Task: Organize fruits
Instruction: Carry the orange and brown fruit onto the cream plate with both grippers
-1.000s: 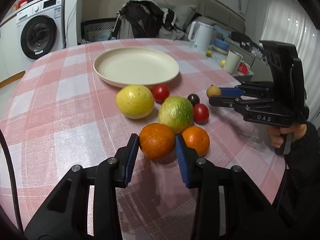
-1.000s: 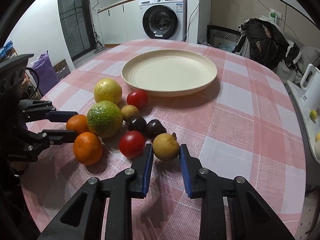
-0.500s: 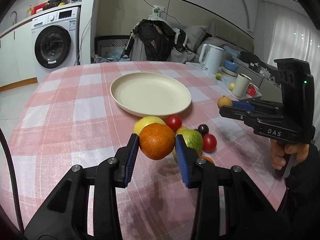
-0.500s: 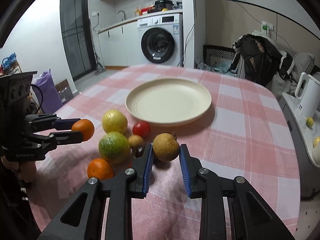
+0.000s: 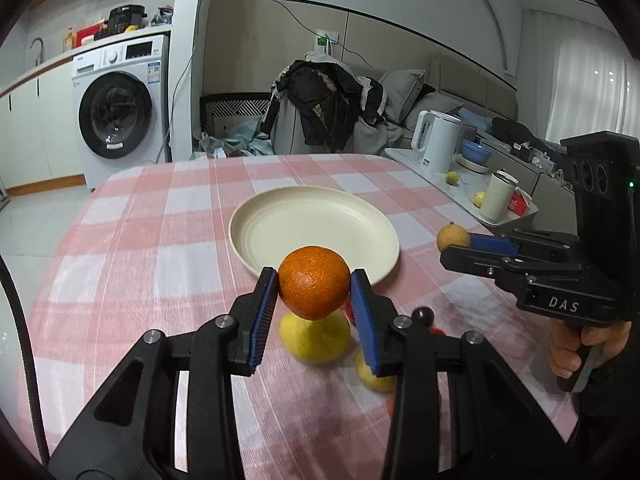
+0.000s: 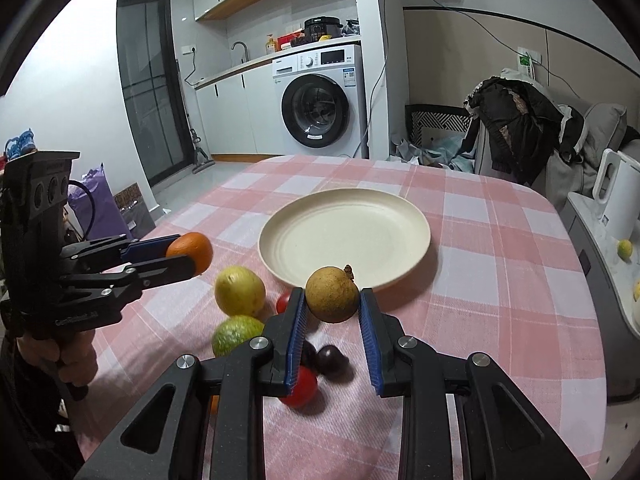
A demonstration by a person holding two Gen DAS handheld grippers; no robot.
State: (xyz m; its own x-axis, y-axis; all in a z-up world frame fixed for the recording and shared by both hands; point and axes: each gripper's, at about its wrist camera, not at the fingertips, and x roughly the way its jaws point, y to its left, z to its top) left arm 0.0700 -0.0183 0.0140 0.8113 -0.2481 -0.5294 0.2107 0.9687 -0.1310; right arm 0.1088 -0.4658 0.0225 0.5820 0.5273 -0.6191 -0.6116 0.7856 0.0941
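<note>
My left gripper (image 5: pixel 314 290) is shut on an orange (image 5: pixel 313 282) and holds it in the air just short of the cream plate (image 5: pixel 276 236). My right gripper (image 6: pixel 332 304) is shut on a brownish-yellow round fruit (image 6: pixel 331 294), also lifted near the plate (image 6: pixel 376 216). Each gripper shows in the other's view, the left gripper (image 6: pixel 188 254) at the left and the right gripper (image 5: pixel 454 242) at the right. On the pink checked cloth below lie a yellow fruit (image 6: pixel 239 290), a green fruit (image 6: pixel 234 334), tomatoes (image 6: pixel 300 388) and dark plums (image 6: pixel 331 360).
The table's far edge drops off toward a washing machine (image 6: pixel 316 100) and a chair draped with dark clothes (image 5: pixel 320 104). A side counter on the right carries a white kettle (image 5: pixel 438 140), a cup (image 5: pixel 496 200) and small yellow fruits. A hand (image 5: pixel 588 344) grips the right tool.
Both grippers have risen off the table with their fruits and tipped up toward level. The remaining fruits have slid down under the fingers, and the plate sits lower in both views.
</note>
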